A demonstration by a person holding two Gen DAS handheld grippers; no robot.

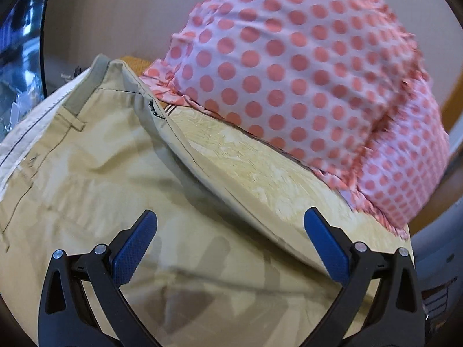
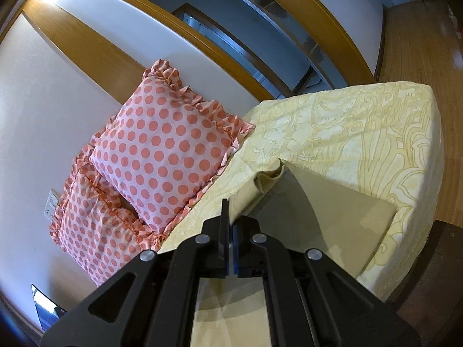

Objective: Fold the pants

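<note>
Beige pants [image 1: 101, 179] lie on a bed with a pale yellow patterned cover [image 1: 260, 159]; the waistband with belt loops is at the upper left of the left wrist view. My left gripper [image 1: 230, 231] is open just above the pants' seat, holding nothing. In the right wrist view my right gripper [image 2: 230, 222] is shut on a pant leg [image 2: 341, 217], pinching a lifted fold of the fabric while the rest of the leg stretches flat toward the bed's edge.
Two pink pillows with coral dots [image 2: 162, 150] [image 1: 303, 72] are stacked at the head of the bed against the wall. The bed's corner [image 2: 428, 110] drops to a wooden floor [image 2: 419, 43]. A dark wooden piece [image 2: 428, 274] stands beside the bed.
</note>
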